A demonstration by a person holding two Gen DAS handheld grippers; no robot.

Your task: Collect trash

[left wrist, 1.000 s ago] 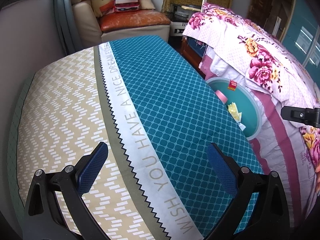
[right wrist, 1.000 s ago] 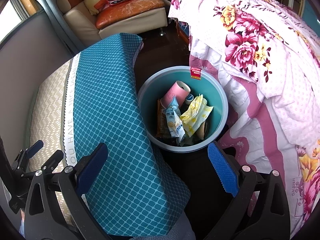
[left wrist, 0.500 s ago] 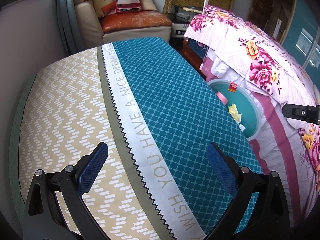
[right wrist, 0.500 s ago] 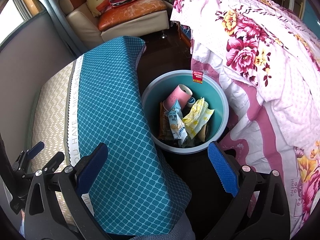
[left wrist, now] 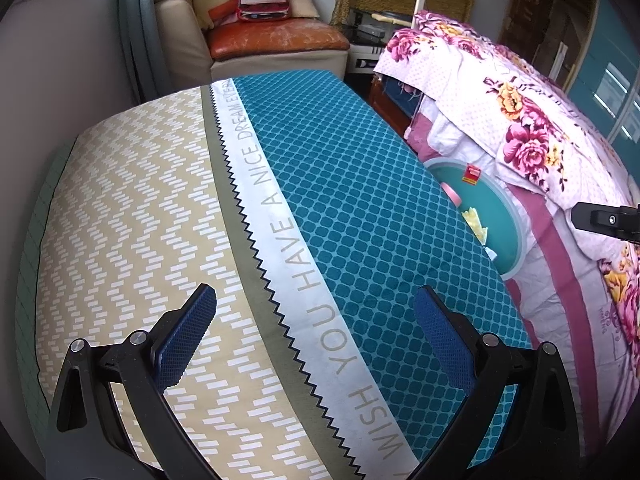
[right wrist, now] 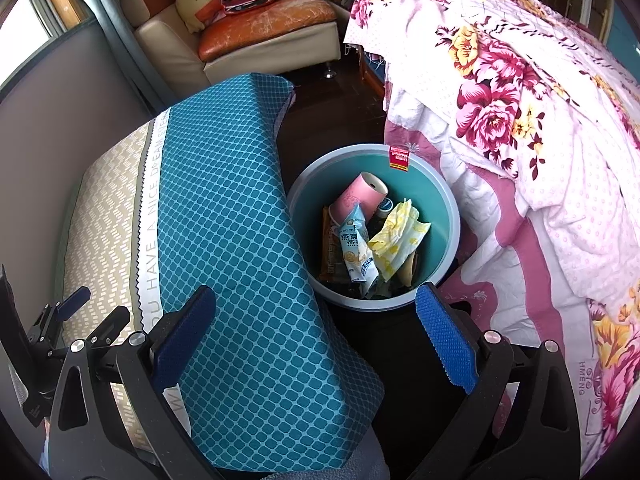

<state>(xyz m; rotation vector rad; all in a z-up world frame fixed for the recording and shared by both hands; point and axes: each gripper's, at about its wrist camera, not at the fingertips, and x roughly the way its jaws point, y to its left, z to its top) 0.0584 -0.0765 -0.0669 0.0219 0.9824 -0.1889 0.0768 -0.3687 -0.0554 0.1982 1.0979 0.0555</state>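
A bed (right wrist: 540, 128) under a pink floral quilt fills the right side, and a table (left wrist: 340, 200) draped in a teal and beige cloth (printed "WISH YOU HAVE A NICE DREAM") fills the left. Between them on the dark floor stands a teal bin (right wrist: 442, 204) with a red label on its far rim. Inside it lies the trash: a pink roll (right wrist: 360, 198), a crumpled yellow wrapper (right wrist: 398, 238) and a blue-white snack packet (right wrist: 356, 252). The left hand-held gripper (left wrist: 316, 336) hangs above the tablecloth, jaws spread and empty. The right hand-held gripper (right wrist: 316, 336) hovers near the bin's near rim, also spread, gripping nothing.
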